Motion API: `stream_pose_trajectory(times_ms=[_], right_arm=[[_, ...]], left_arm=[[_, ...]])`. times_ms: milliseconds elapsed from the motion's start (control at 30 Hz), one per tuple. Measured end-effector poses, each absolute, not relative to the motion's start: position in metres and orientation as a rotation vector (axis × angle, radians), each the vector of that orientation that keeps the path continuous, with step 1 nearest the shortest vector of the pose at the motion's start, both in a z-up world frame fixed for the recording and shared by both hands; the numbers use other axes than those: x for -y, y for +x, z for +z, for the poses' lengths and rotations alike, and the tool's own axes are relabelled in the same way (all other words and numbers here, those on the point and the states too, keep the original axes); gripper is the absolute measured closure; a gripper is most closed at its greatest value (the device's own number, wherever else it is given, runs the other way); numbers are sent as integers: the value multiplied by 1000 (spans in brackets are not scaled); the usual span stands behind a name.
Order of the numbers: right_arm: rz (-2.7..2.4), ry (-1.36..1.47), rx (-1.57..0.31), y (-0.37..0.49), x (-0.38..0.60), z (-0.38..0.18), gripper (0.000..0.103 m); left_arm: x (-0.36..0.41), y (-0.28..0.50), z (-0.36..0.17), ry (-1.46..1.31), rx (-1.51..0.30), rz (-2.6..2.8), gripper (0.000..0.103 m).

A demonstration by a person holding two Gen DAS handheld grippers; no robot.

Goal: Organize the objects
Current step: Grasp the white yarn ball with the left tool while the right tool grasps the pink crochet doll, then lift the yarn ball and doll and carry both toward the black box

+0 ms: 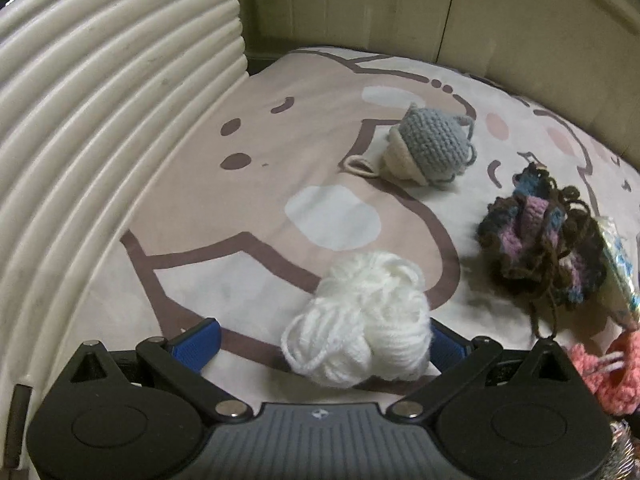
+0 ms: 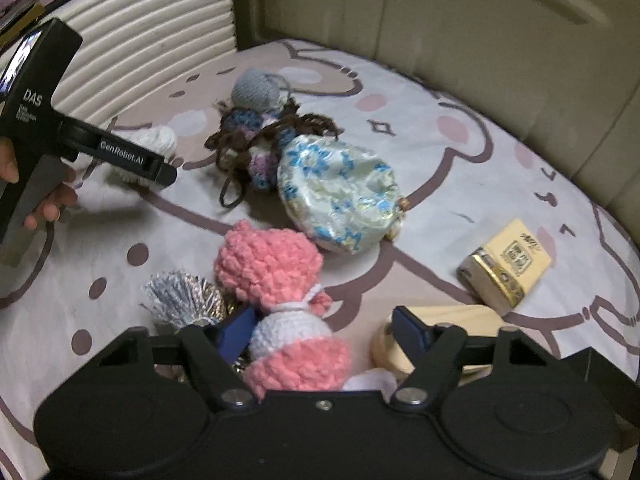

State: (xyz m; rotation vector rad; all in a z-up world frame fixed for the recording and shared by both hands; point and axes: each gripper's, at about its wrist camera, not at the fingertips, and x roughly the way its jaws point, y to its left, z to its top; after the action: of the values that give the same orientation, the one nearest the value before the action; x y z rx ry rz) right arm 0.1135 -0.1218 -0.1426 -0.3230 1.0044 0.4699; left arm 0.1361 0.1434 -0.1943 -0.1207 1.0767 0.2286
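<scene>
- While my left gripper [image 1: 316, 340] points down at the bed, its blue pads [image 1: 196, 344] stand wide apart on either side of the white yarn ball [image 1: 360, 320]; the right pad sits against the ball's edge, the left pad is clear of it, so nothing is clamped.
- My right gripper [image 2: 324, 330] has the pink and white crocheted doll [image 2: 280, 304] between its fingers [image 2: 236, 334]; the left finger is at the doll's white waist, the right finger stands apart from it, so the jaws are unclosed.
- Just left of the doll lies a silver tinsel pom [image 2: 184, 300], touching my left finger's side.
- Under my right finger is a pale cream object [image 2: 436, 320]; I cannot tell what it is.
- Beyond the white yarn ball, a dark brown and purple yarn tangle [image 1: 544, 248] rests to the right, and a grey and cream crocheted piece [image 1: 428, 144] lies farther back.
- From the right wrist view, a blue-flowered satin pouch [image 2: 340, 196] lies just beside that tangle, touching it.
- A yellow tissue pack [image 2: 504, 268] sits well apart, toward the right.
- Everything rests on a bedsheet with cartoon outlines [image 1: 260, 184], bounded by a ribbed cream headboard [image 1: 100, 100].
- A hand [image 2: 52, 200] holds my left gripper's black handle.
</scene>
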Motion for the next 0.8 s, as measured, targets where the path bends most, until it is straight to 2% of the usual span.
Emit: stream_pose_trajectory(times_ms=[67,167,333,400,467,533,567,667,800], right_arm=[[476,-335,-1011,112,119,-144,34],[505,-323,-1028,112,118,-143,53],[503,-315,-1039,111,117,-140,55],[492,-282,-1050,112,120,-138,56],[482,-262,-1050,113,123,-135,56],[471,-246,-1049,114,125,-132,57],[467,-239,-1052,114,126,-130,57],[453,-218,-1049,113,128,-124,58],[431,-178,-1027,112,132,-109,58]], left_arm=[[-143,136,-195,-128,-1079,236,0],[-143,132,-196,-133,-1062,242,0],[-147,132,-192,-160,-1095,248,3],[-150,130,-188,-178,-1082,253,13],[-152,129,-184,-188,-1065,248,35],[-153,128,-180,-200,-1062,234,50],[-153,129,-178,-205,-1065,229,54],[-153,128,-172,-209,-1069,215,60],[-150,123,-158,-191,-1042,194,62]])
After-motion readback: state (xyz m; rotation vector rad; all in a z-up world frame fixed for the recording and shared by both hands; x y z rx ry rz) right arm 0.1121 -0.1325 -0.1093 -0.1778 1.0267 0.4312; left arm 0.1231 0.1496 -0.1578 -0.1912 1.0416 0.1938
